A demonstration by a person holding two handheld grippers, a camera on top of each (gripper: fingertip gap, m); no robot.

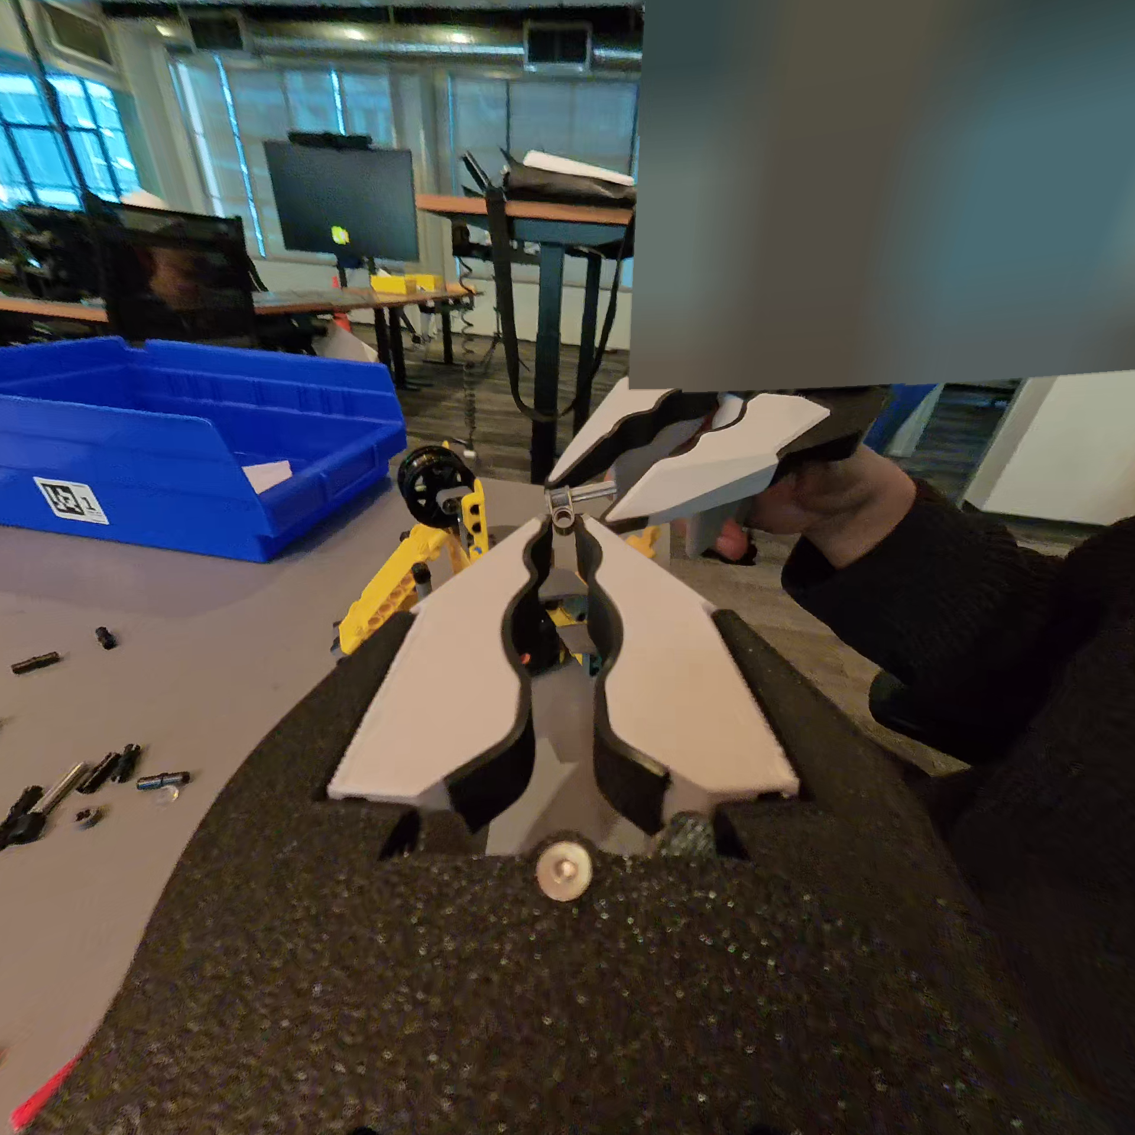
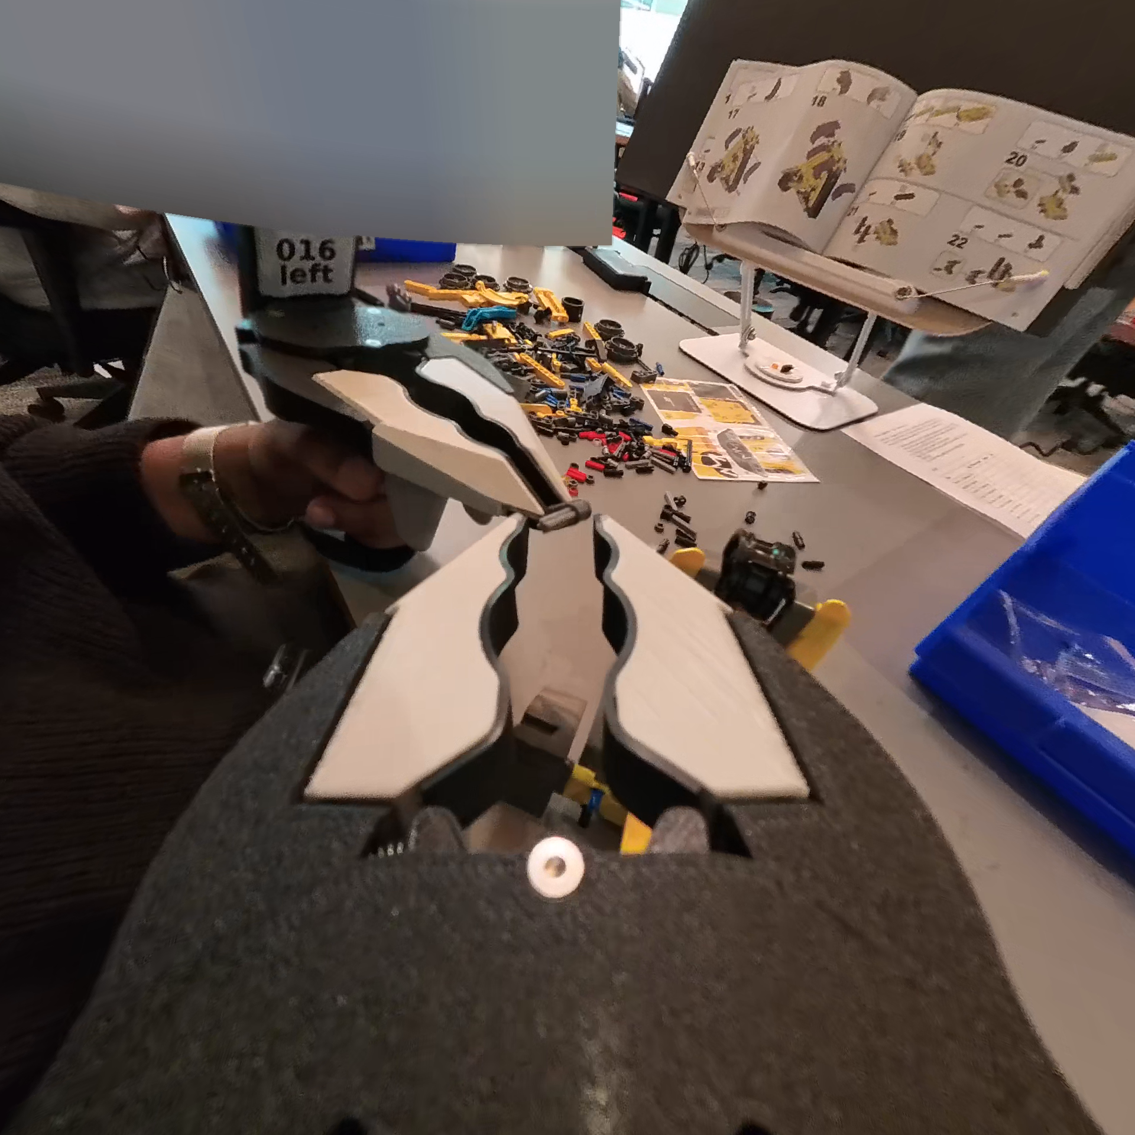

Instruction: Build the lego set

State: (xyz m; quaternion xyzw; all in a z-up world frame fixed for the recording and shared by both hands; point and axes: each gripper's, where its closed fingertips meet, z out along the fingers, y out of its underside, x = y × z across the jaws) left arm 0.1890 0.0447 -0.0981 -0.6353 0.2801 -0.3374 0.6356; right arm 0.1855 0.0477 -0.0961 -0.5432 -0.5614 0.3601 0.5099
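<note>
My left gripper (image 1: 561, 523) is shut on a small grey connector with a short metal-grey axle (image 1: 583, 494), held up above the grey table. My right gripper (image 2: 562, 525) is open, its two tips on either side of that same piece (image 2: 565, 513). I cannot tell whether they touch it. In the left wrist view the right gripper (image 1: 577, 500) comes in from the upper right, held by a hand in a black sleeve. In the right wrist view the left gripper (image 2: 548, 511) comes in from the left. A yellow brick model with a black wheel (image 1: 430, 482) stands just below and behind the grippers.
A blue bin (image 1: 184, 442) stands on the table beyond the model; it also shows in the right wrist view (image 2: 1044, 645). Loose black pins (image 1: 110, 768) lie at the left. A pile of small parts (image 2: 553, 368), printed sheets (image 2: 725, 430) and an open booklet on a stand (image 2: 890, 172) sit farther back. Less than 4 cm separates the two grippers' tips.
</note>
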